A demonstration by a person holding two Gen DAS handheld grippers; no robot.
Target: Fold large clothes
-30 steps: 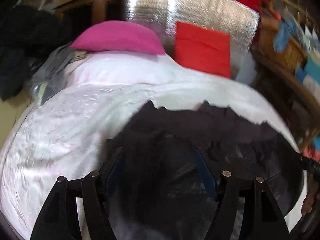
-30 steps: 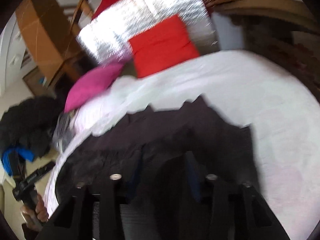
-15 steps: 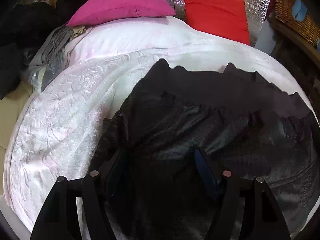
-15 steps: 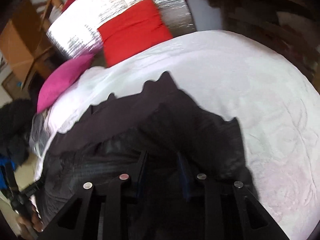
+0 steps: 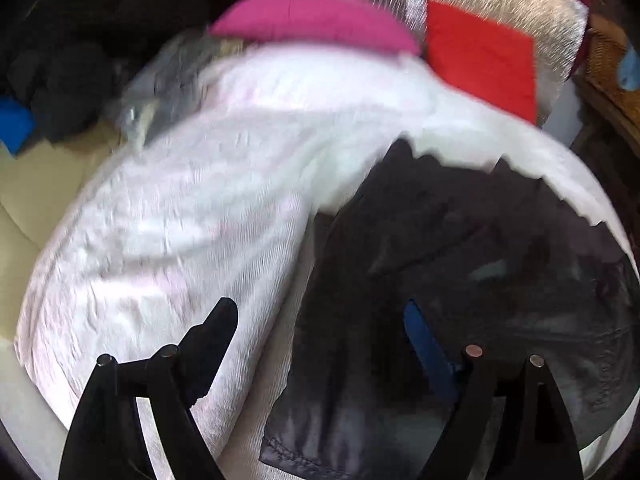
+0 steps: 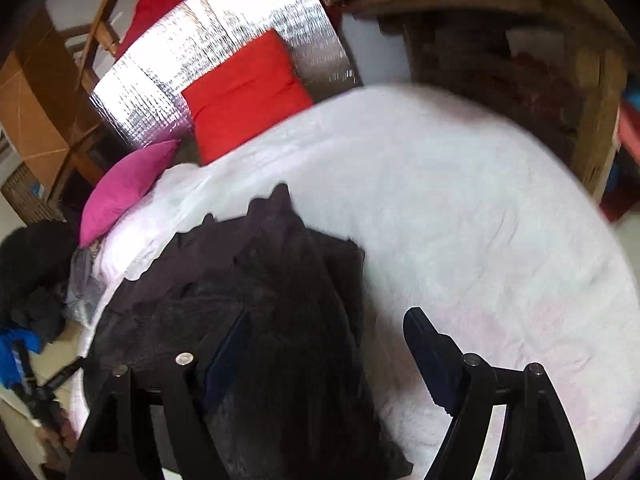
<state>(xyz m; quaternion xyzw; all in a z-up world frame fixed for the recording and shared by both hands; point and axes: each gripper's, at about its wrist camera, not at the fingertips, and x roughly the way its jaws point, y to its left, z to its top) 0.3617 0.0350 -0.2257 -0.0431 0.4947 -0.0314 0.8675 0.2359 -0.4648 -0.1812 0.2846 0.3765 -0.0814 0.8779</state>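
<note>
both the left gripper (image 5: pixel 320 320) and the right gripper (image 6: pixel 326 328) point downward, their jaws opening wide.

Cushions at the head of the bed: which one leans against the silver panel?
The red cushion, propped upright against the silver quilted panel. The pink cushion beside it lies on the white bedspread instead.

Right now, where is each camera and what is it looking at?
Left wrist: on the left gripper, looking down at the dark garment on the white bed; its opening fingers show.
Right wrist: on the right gripper, over the garment's other edge; opening fingers show.
Shared: garment, bed, pink pillow, red cushion.
</note>
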